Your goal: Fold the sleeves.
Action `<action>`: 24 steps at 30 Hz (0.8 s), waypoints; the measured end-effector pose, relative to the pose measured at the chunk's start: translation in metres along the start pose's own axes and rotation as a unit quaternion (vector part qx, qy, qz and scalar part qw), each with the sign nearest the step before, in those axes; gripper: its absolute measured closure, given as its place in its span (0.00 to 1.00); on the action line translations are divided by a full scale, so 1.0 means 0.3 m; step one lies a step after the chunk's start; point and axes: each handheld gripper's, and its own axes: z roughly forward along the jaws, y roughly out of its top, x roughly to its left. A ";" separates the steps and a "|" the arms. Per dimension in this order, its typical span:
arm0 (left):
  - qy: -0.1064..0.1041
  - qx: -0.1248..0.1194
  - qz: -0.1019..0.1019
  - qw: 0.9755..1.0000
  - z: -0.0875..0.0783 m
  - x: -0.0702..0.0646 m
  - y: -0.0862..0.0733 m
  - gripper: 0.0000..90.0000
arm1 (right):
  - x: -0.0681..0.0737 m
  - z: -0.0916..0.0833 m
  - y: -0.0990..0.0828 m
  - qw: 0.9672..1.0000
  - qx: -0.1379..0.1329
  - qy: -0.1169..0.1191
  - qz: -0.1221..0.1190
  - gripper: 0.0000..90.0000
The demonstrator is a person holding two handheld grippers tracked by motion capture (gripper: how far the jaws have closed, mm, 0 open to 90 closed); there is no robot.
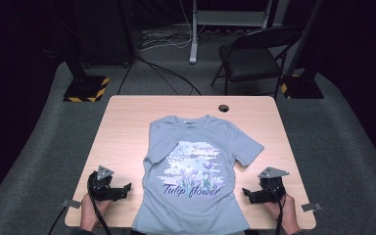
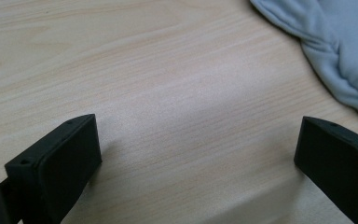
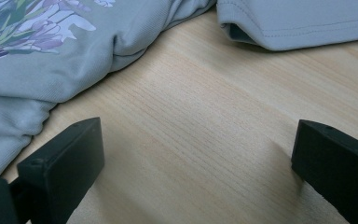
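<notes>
A pale blue T-shirt [image 1: 196, 161] lies face up in the middle of the wooden table [image 1: 122, 127], printed with purple tulips and the words "Tulip flower". Its hem hangs over the near edge. My left gripper [image 1: 125, 188] rests on the table left of the shirt, open, with bare wood between its jaws; the shirt's edge [image 2: 335, 51] shows at upper right in the left gripper view. My right gripper [image 1: 247, 193] sits right of the shirt, open. The right gripper view has the shirt's body [image 3: 51, 56] at left and a sleeve [image 3: 298, 23] ahead.
A folding chair [image 1: 254, 54] stands beyond the table's far edge. A round cable hole [image 1: 223, 108] sits near the far edge of the table. Stand bases with yellow-black stripes [image 1: 85, 88] flank the table on the grey floor.
</notes>
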 end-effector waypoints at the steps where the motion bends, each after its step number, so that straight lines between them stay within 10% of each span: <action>1: -0.001 -0.001 0.000 1.000 0.001 -0.003 0.000 0.00 | -0.001 0.000 0.000 1.000 0.001 -0.001 0.002 0.01; 24: -0.004 0.000 0.004 1.000 0.001 -0.005 0.001 0.00 | -0.111 -0.027 0.045 0.998 0.027 -0.001 0.062 0.03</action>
